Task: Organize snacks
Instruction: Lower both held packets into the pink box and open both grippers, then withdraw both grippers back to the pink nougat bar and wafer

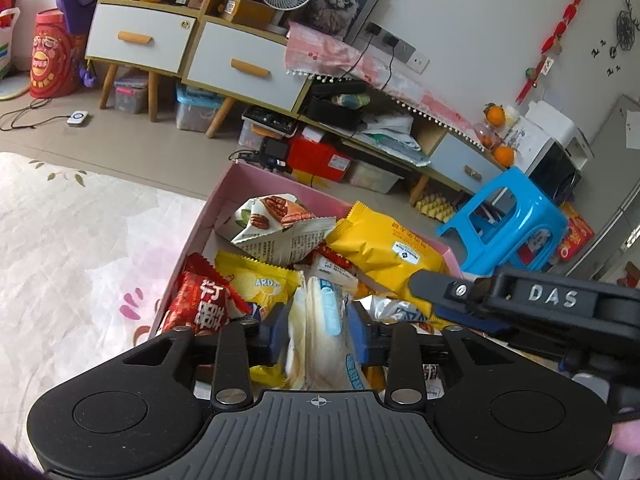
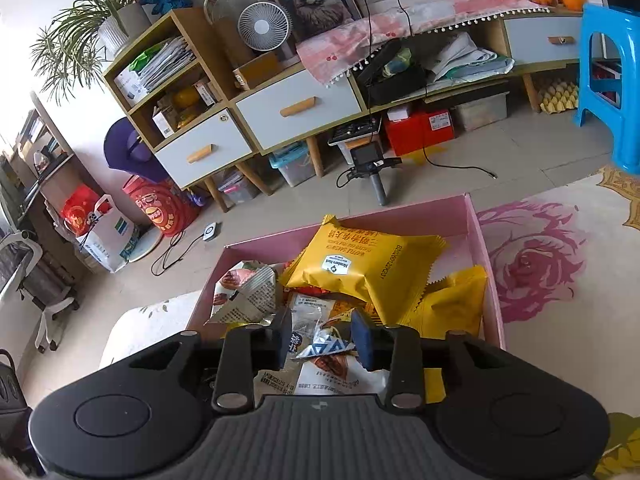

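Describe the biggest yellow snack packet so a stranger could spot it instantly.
Find the shallow pink cardboard box on the floral rug. At its far end, atop the heap, lies the plump yellow foil packet, the only one bearing a small white label.

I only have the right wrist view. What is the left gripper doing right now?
Observer: The left gripper has a white packet upright between its fingers, over the pink box.
Operator: Is it clamped?
Observer: I cannot tell; the packet fills the gap between the pads.
Operator: What lies beside it?
Observer: A red packet, on the left in that view, near the box's wall.
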The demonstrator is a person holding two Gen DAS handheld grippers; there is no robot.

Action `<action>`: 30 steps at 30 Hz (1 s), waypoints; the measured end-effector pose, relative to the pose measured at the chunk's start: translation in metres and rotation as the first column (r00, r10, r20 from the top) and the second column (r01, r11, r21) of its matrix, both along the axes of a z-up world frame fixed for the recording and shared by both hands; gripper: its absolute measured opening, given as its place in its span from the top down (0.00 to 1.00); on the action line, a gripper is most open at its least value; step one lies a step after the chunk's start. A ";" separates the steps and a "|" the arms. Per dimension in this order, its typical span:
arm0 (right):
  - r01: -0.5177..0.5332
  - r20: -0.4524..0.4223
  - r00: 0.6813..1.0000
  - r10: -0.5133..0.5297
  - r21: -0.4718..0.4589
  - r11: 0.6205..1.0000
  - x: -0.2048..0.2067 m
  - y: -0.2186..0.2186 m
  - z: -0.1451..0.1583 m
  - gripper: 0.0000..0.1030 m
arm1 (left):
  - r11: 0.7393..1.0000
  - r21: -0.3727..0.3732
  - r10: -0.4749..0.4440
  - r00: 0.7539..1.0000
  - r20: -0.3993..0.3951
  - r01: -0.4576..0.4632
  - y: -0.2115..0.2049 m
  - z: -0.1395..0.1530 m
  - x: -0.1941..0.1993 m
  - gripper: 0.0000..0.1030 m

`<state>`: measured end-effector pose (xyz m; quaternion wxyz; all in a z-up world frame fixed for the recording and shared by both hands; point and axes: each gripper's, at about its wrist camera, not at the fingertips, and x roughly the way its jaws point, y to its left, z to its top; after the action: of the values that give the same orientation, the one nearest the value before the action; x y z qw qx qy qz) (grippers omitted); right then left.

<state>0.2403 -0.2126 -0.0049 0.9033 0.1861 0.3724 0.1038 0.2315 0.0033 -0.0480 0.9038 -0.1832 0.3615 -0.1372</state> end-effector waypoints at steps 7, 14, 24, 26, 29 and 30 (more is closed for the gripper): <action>0.002 0.015 1.000 -0.002 -0.001 1.000 -0.018 -0.005 0.019 0.44 | 0.995 0.094 -0.030 0.999 0.016 0.028 -0.002 0.017 -0.020 0.35; 0.003 0.024 1.000 -0.002 -0.034 0.999 -0.040 -0.009 0.035 0.28 | 0.986 0.161 -0.038 0.999 0.023 0.034 0.003 0.038 -0.047 0.22; -0.001 0.030 1.000 0.004 -0.117 0.993 -0.075 -0.001 0.052 0.17 | 0.960 0.275 -0.056 0.998 0.025 0.047 0.010 0.065 -0.089 0.11; 0.002 0.029 1.000 0.002 -0.138 0.990 -0.083 0.002 0.052 0.13 | 0.955 0.292 -0.048 0.999 0.019 0.040 0.012 0.067 -0.095 0.08; -0.011 0.023 1.000 0.015 -0.149 0.989 -0.093 0.007 0.048 0.13 | 0.952 0.302 -0.043 0.999 -0.003 0.042 0.018 0.067 -0.105 0.06; -0.018 0.018 1.000 0.021 -0.149 0.989 -0.095 0.009 0.045 0.13 | 0.950 0.308 -0.045 0.999 -0.014 0.047 0.020 0.066 -0.109 0.06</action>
<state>0.1448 -0.2040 0.0404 0.9172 0.1135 0.3720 0.0862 0.1227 0.0232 0.0179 0.9167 -0.0319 0.3857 -0.0994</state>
